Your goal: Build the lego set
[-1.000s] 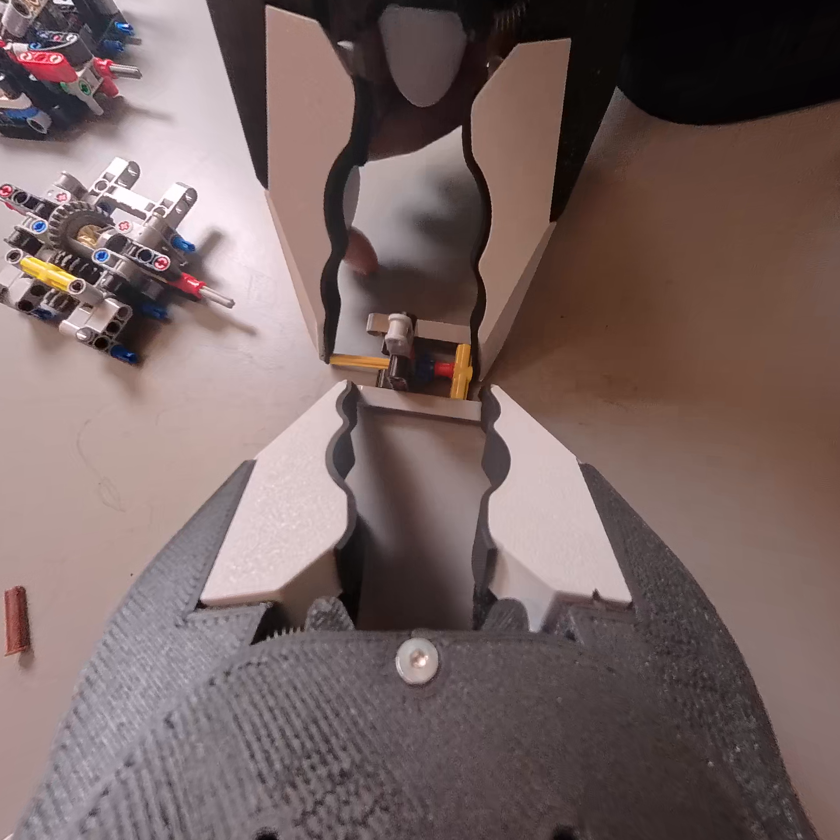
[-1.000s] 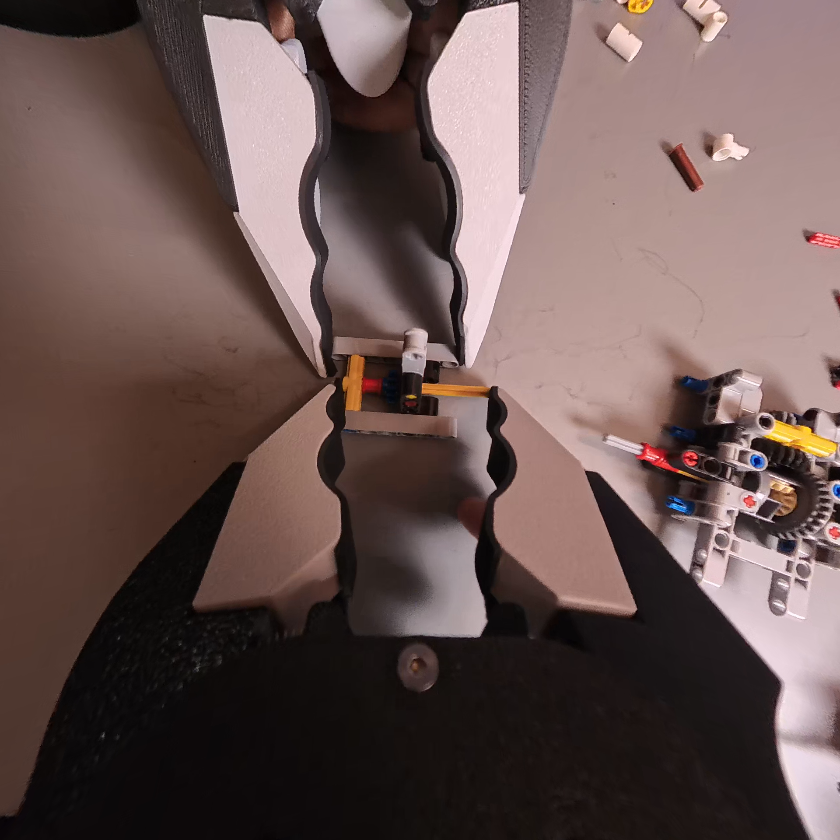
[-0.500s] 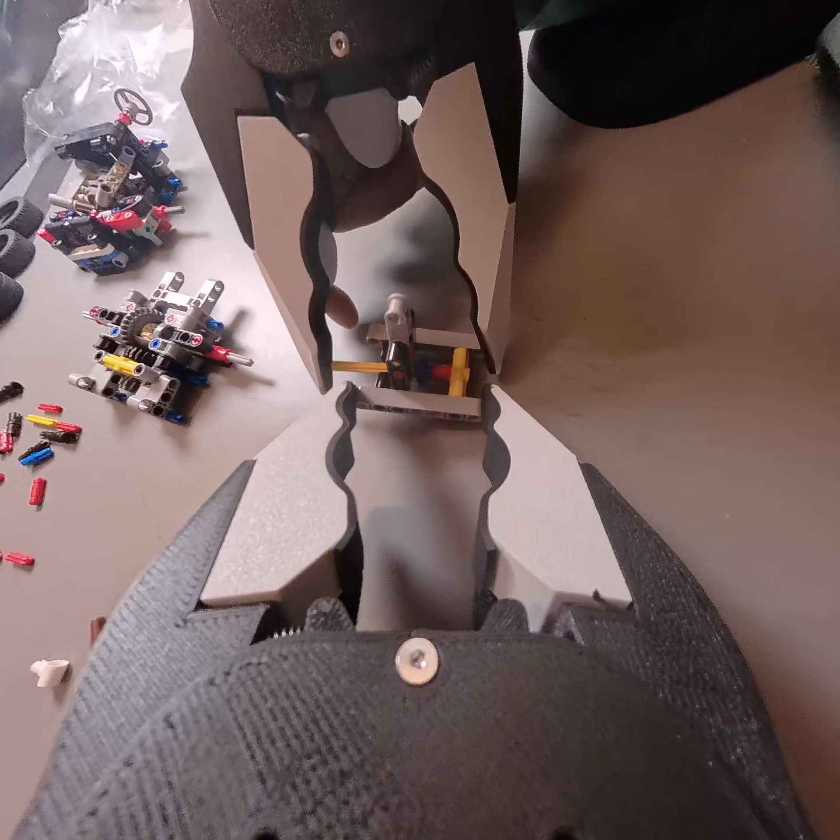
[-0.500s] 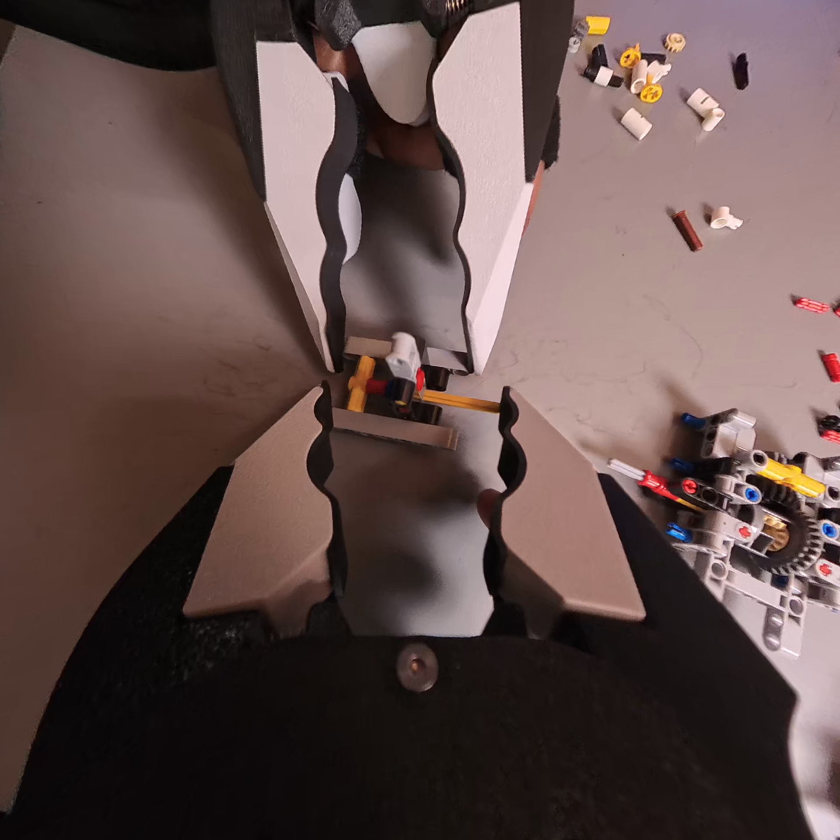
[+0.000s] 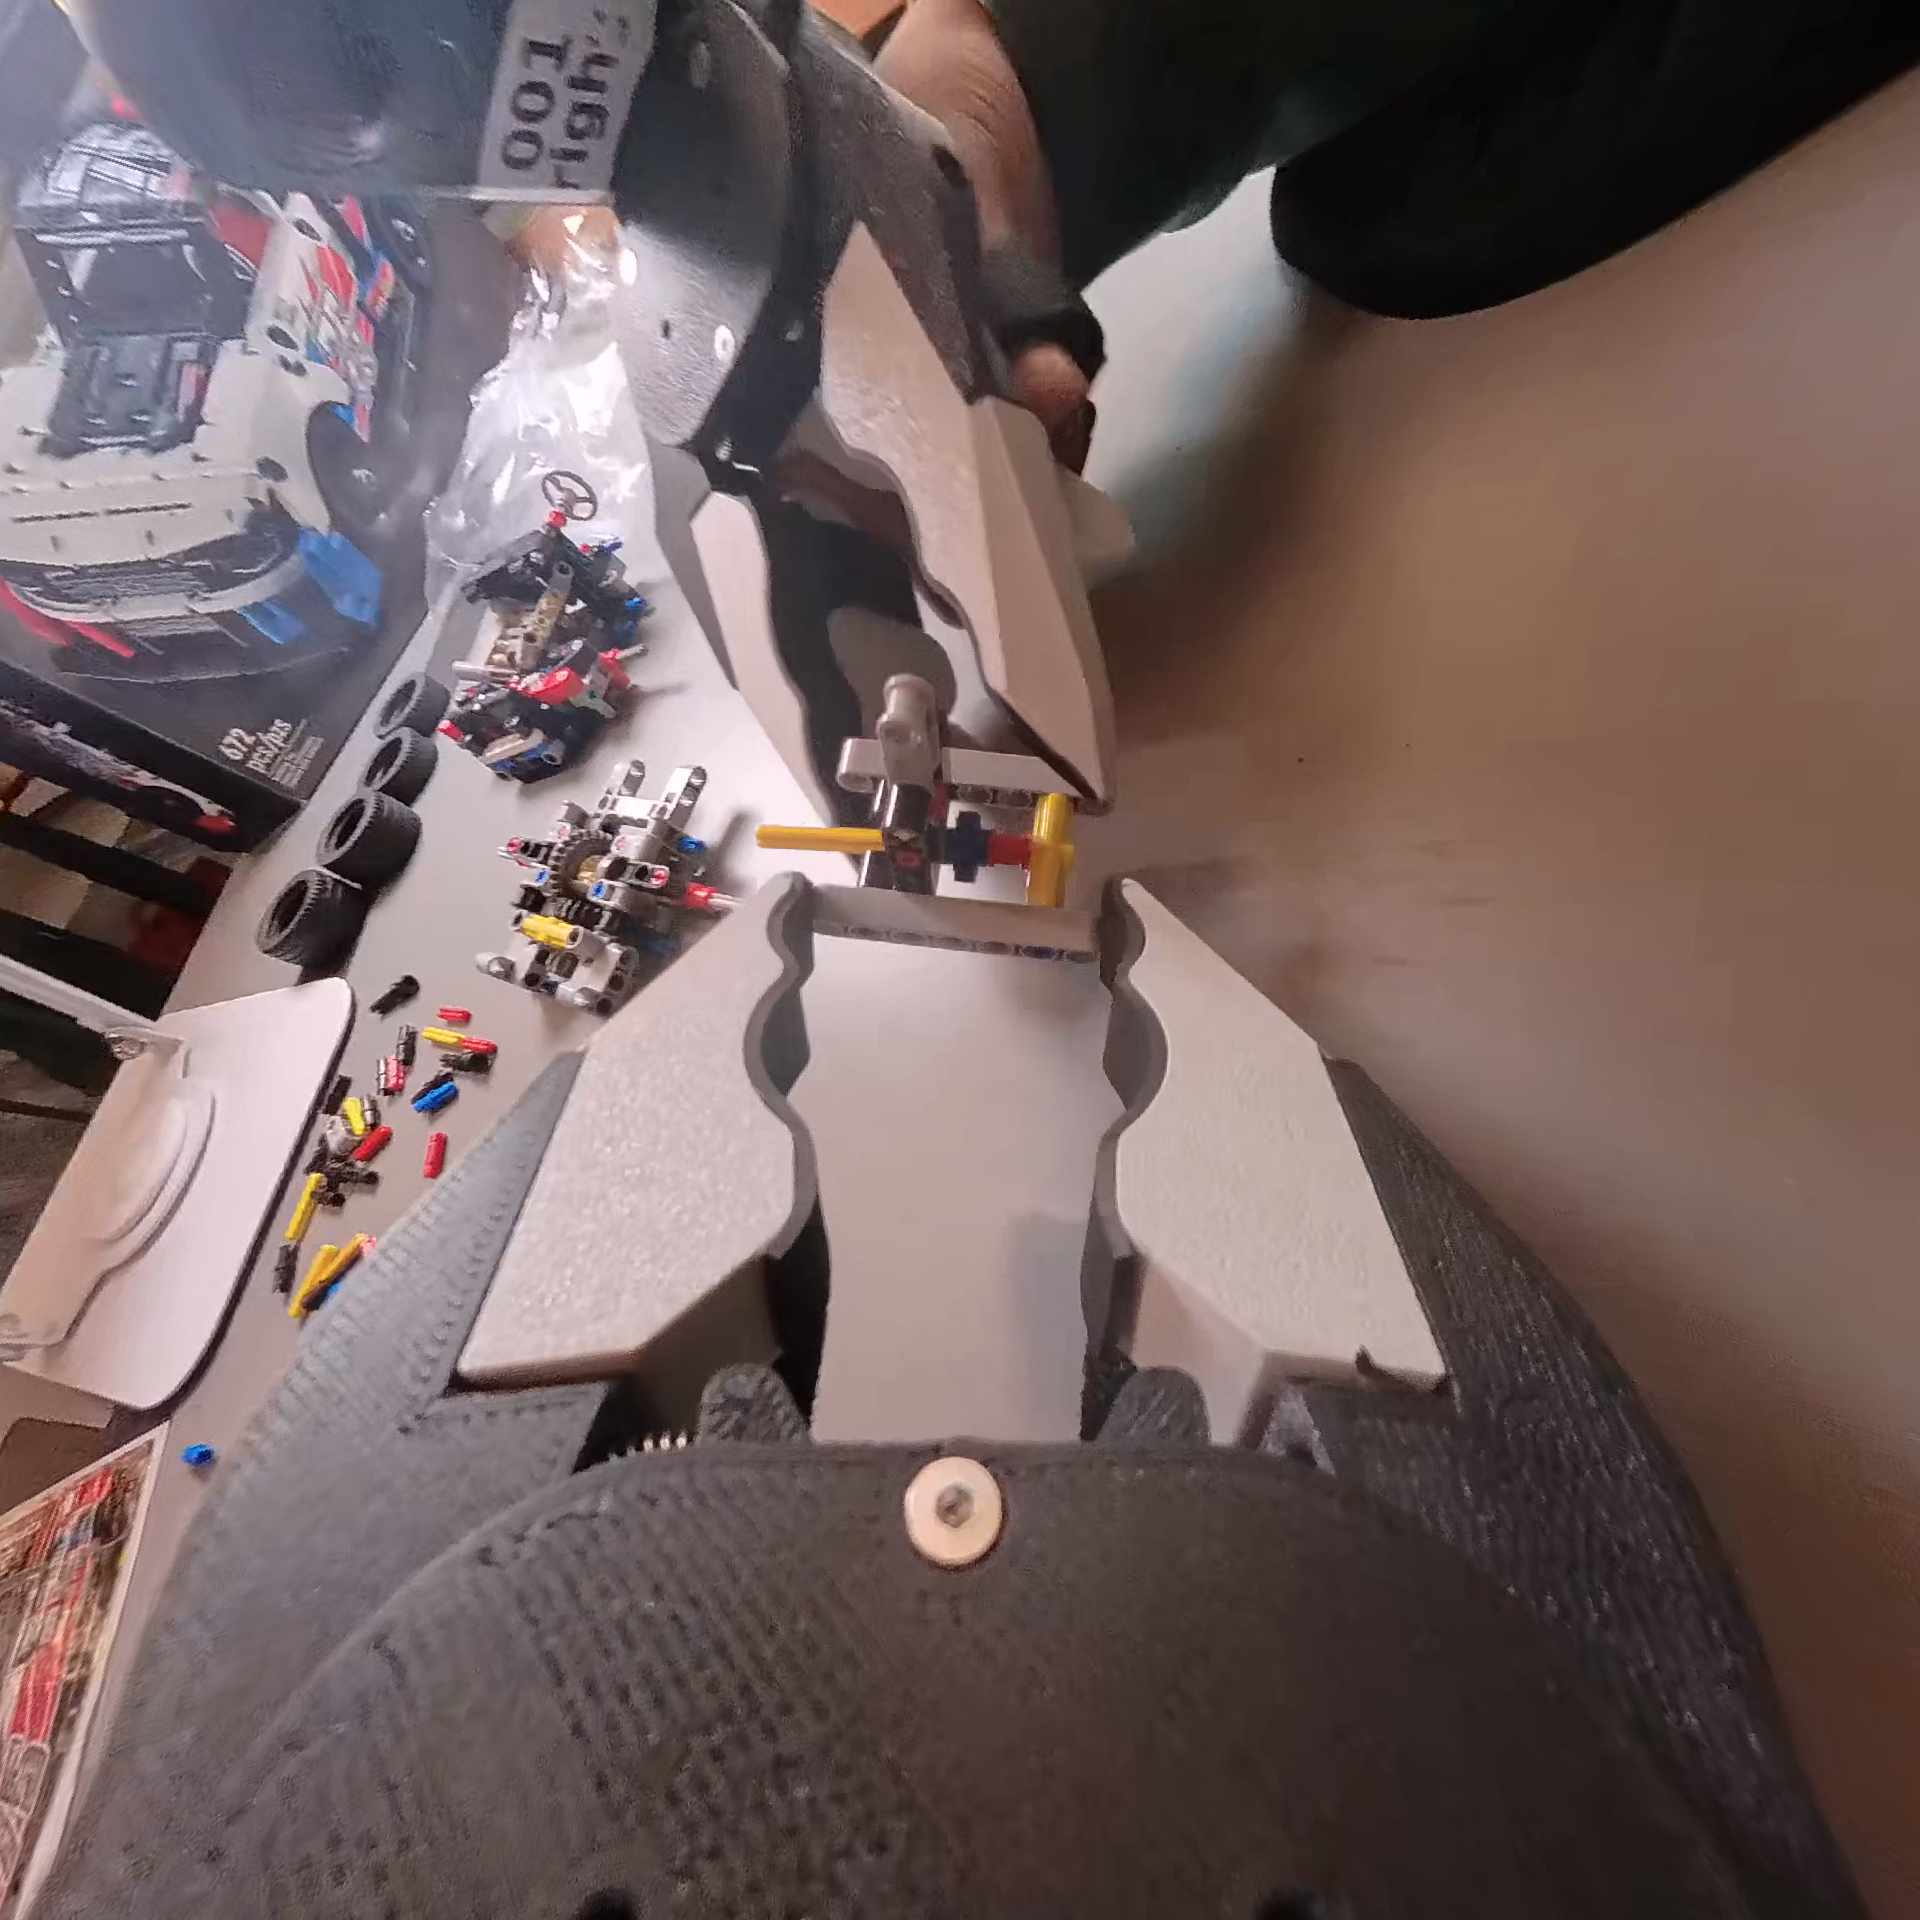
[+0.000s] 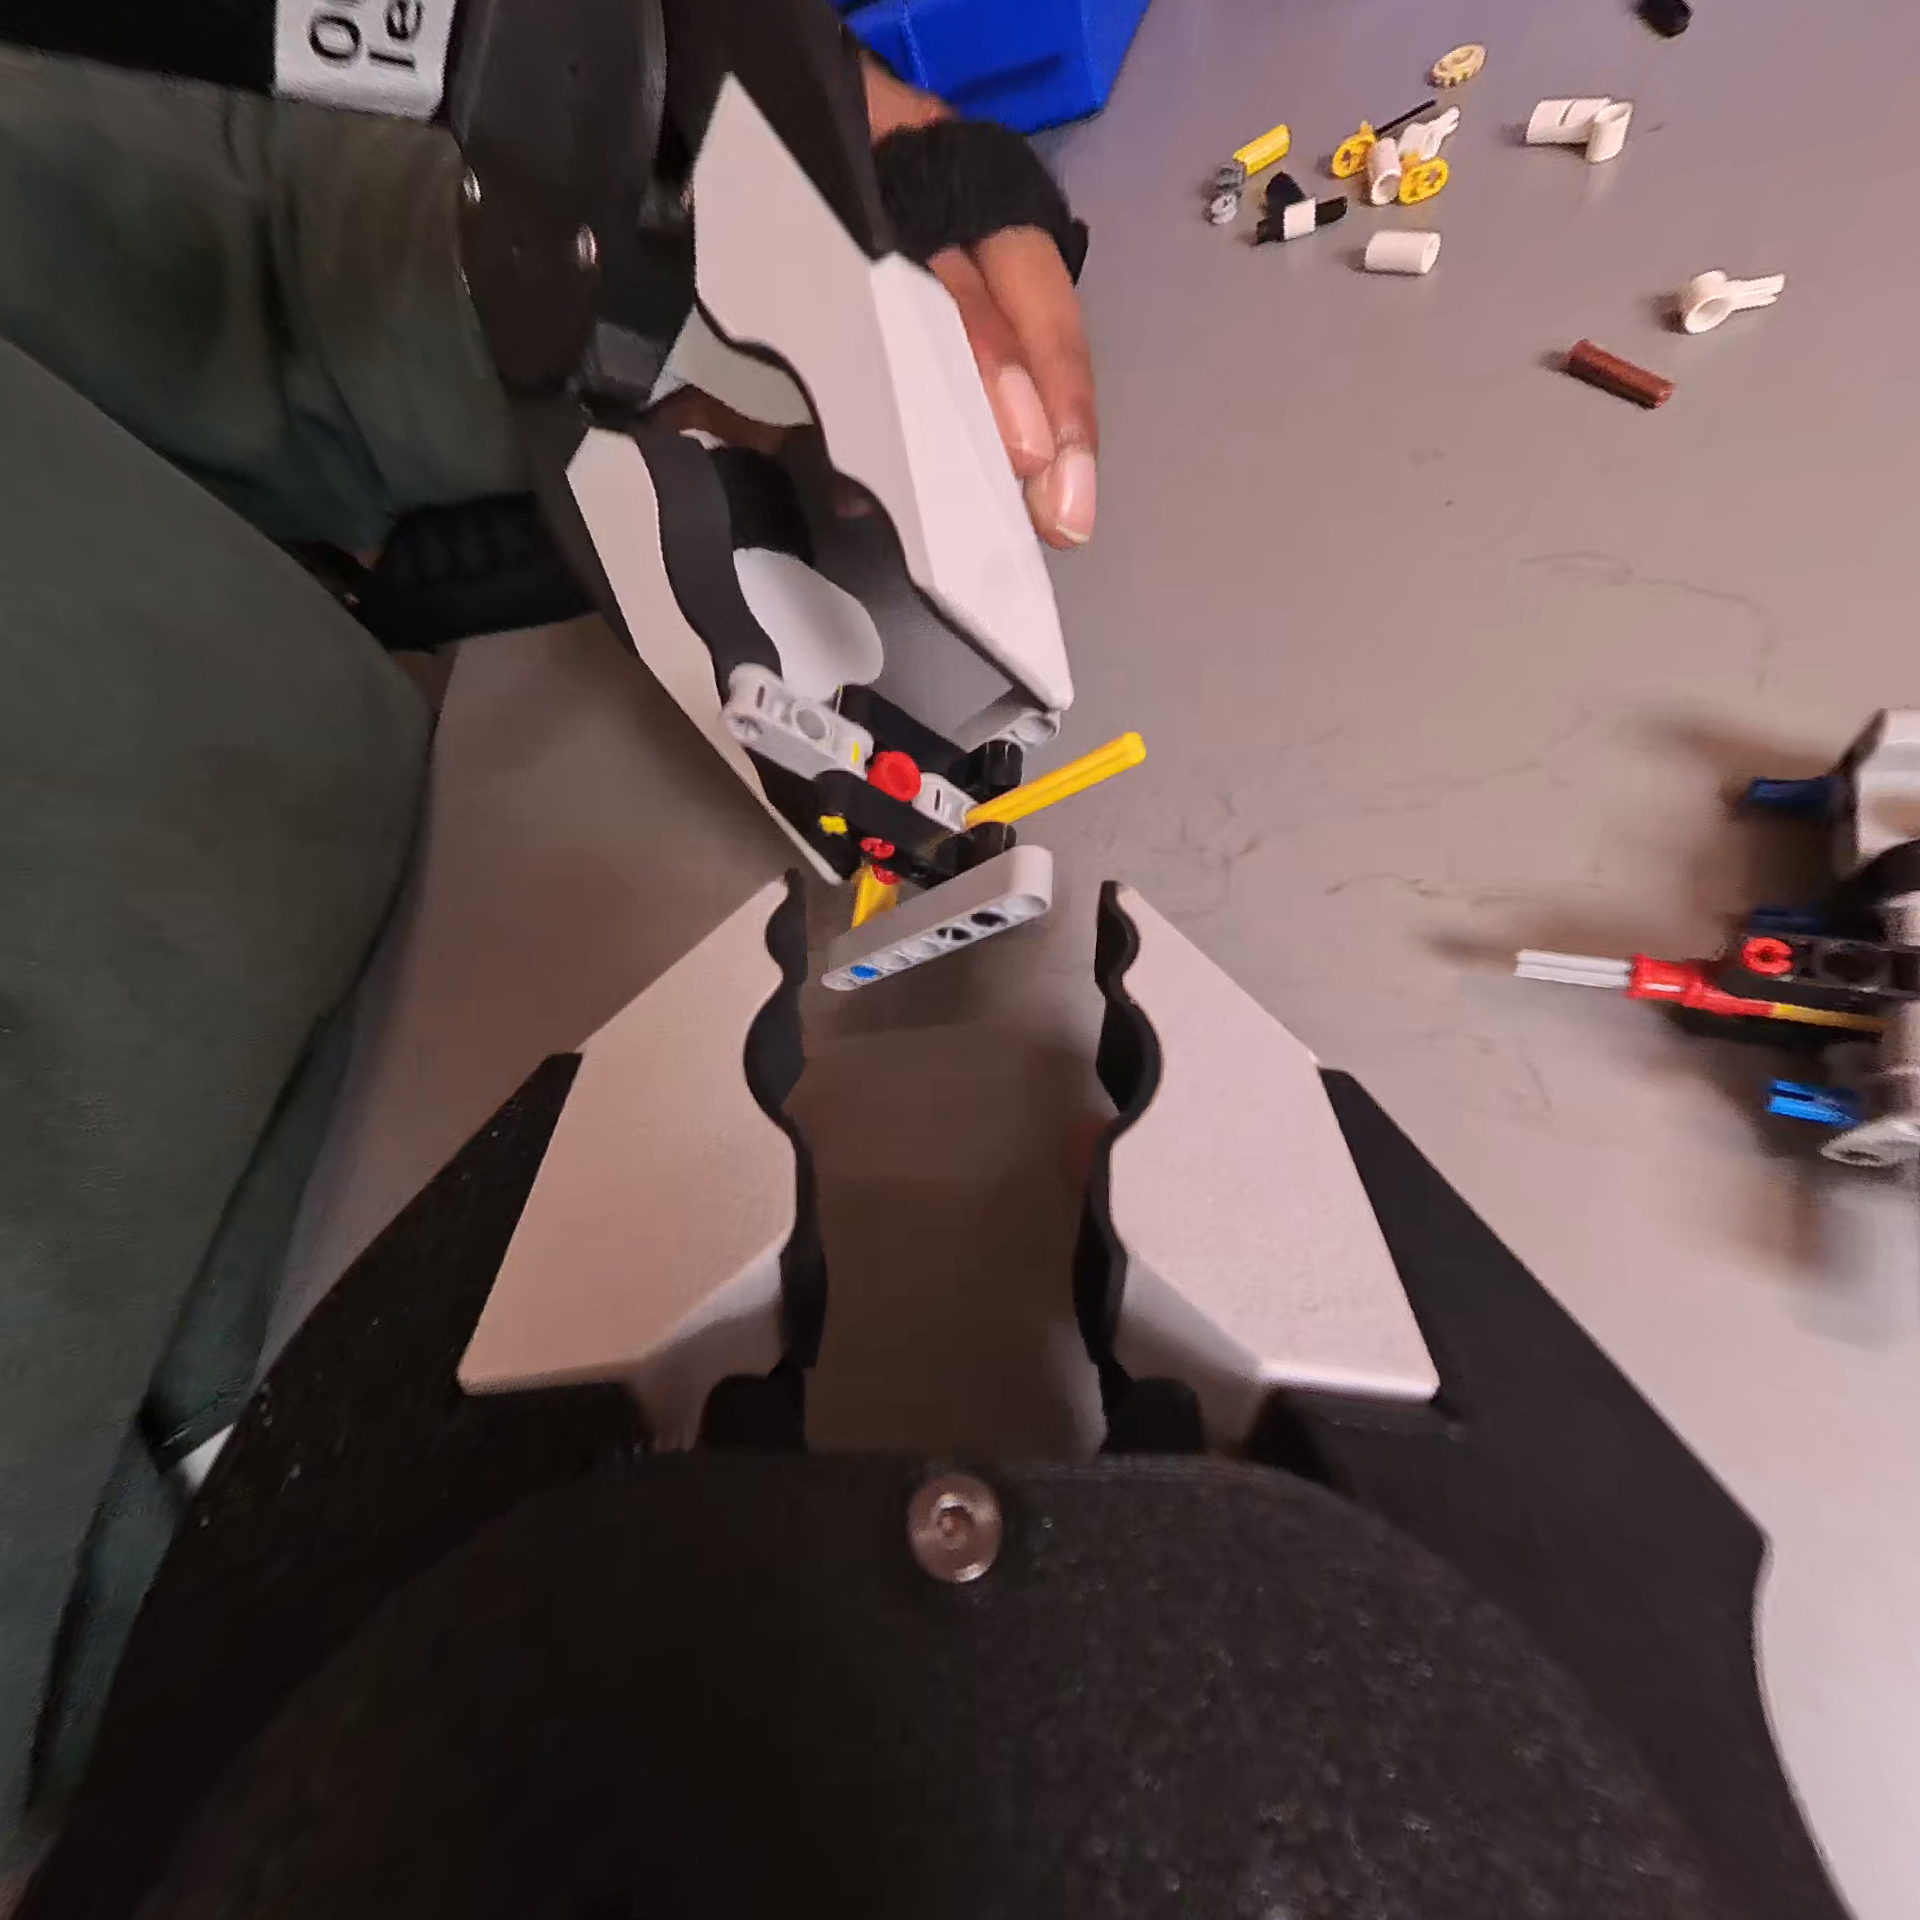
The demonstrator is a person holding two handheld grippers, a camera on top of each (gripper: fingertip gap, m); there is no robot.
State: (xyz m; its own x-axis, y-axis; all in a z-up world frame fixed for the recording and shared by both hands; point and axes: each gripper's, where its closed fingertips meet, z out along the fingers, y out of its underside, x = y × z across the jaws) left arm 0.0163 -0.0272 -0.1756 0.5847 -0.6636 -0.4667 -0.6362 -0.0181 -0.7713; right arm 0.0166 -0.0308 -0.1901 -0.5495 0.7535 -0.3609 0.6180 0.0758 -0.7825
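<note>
A small brick assembly [image 5: 956, 831] of grey beams, a black block, a yellow axle and red and blue pins hangs above the table between the two grippers. My left gripper [image 5: 954, 904] is shut on its near grey beam [image 5: 951, 927], with both pads against the beam's ends. The right wrist view shows the same assembly [image 6: 904, 810] in the left gripper's fingers [image 6: 935, 540], tilted. My right gripper [image 6: 951, 904] is open. The other grey beam [image 6: 935, 925] lies slanted between its tips, with a gap at the right pad. The right gripper's fingers [image 5: 997, 582] also show beside the far beam.
On the grey table lie a larger gear assembly [image 5: 613, 883] [image 6: 1829, 966], a black chassis piece [image 5: 551, 665], several tyres [image 5: 364, 831], loose coloured pins [image 5: 416, 1081], a white plate [image 5: 177, 1174] and a printed box [image 5: 177, 416]. White and yellow parts [image 6: 1392, 166] and a brown pin [image 6: 1621, 374] lie farther off. A dark green sleeve [image 6: 208, 727] fills the left. Left and right tips are no more than a few centimetres apart.
Both grippers have risen and tilted, and the left one still holds the assembly. The right jaws widened off the beam, then narrowed again without pressing on it. The assembly now sits slanted in the right view.
</note>
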